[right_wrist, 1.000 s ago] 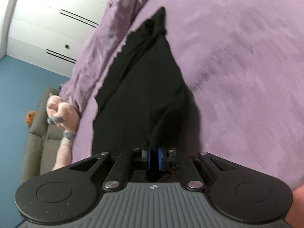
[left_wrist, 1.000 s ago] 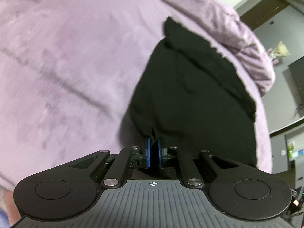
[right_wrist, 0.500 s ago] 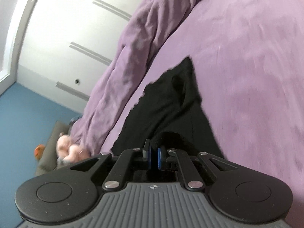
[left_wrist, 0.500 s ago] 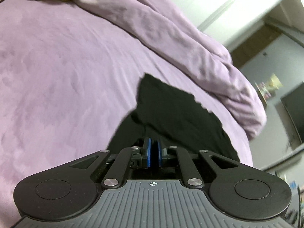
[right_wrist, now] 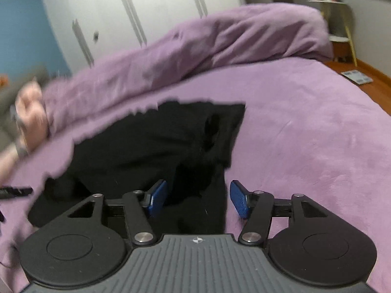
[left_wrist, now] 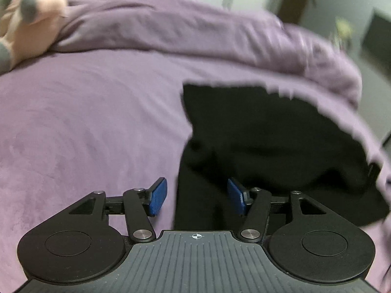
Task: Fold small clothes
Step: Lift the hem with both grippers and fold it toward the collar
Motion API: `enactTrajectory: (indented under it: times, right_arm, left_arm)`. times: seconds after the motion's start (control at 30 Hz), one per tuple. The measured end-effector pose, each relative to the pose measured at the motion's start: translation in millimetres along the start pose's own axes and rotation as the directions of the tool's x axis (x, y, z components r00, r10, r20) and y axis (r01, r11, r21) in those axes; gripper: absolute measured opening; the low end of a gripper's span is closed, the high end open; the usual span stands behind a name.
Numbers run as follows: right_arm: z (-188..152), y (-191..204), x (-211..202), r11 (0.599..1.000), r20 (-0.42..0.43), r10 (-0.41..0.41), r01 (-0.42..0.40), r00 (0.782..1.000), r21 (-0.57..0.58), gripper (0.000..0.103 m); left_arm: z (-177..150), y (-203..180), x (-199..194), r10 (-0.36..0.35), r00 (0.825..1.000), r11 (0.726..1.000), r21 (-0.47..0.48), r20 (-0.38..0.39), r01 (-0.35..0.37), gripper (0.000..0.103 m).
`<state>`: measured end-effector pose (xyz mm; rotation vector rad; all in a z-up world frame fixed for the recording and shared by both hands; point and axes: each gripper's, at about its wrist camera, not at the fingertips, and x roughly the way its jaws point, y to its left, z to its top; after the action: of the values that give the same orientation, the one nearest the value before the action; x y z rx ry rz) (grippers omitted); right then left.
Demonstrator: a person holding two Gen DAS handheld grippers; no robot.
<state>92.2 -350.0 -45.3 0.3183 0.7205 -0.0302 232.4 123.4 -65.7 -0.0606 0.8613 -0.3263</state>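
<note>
A black garment [left_wrist: 264, 131] lies on the purple bed, folded over itself, right of centre in the left wrist view. It also shows in the right wrist view [right_wrist: 156, 146], left of centre. My left gripper [left_wrist: 197, 199] is open over the garment's left edge, holding nothing. My right gripper [right_wrist: 198, 200] is open over the garment's right edge, holding nothing. Both blue pads stand well apart.
A bunched purple duvet [left_wrist: 195, 34] runs along the far side of the bed and shows in the right wrist view [right_wrist: 220, 41] too. A pink plush toy [left_wrist: 24, 19] lies at the far left. White wardrobe doors [right_wrist: 136, 19] stand behind. Wooden floor [right_wrist: 376, 83] lies at right.
Both grippers were shut on the black garment's edge and have opened, letting it go. The garment now lies folded on the bed. Both cameras have tilted up toward the duvet.
</note>
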Motion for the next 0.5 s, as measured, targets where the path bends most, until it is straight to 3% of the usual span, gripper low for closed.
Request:
enactTrajectory:
  times: [0.2,0.23,0.3,0.33,0.4,0.47,0.5]
  right_arm:
    - [8,31,34,0.98,-0.001,-0.056,0.054,0.998,-0.193,0.057]
    - [11,33,39,0.978,-0.001,-0.059,0.058,0.998,-0.202,0.054]
    - [16,33,47,0.98,-0.013,-0.064,0.06,0.998,-0.191,0.033]
    - [17,31,51,0.983,-0.026,-0.063,0.058,0.998,-0.177,0.017]
    - [18,27,54,0.987,-0.027,-0.069,0.064,0.997,-0.144,0.012]
    - [18,22,49,0.993,-0.002,-0.058,0.058,0.998,-0.108,0.008]
    - [19,19,45,0.995,0.011,-0.054,0.054,0.998,-0.087,0.007]
  left_arm:
    - [4,-13,29,0.003,1.0,0.994,0.107,-0.025,0.0,0.063]
    - [5,-14,33,0.005,1.0,0.993,0.115,-0.023,-0.002,0.064]
    - [10,-15,40,0.02,1.0,0.994,0.111,-0.017,-0.018,0.063]
    - [14,-14,44,0.013,1.0,0.995,0.103,-0.014,-0.012,0.06]
    - [22,-15,51,0.014,1.0,0.996,0.089,-0.002,-0.014,0.049]
    - [28,-14,53,0.009,1.0,0.998,0.062,0.006,-0.009,0.016]
    - [30,-12,53,0.003,1.0,0.999,0.04,0.005,-0.003,0.013]
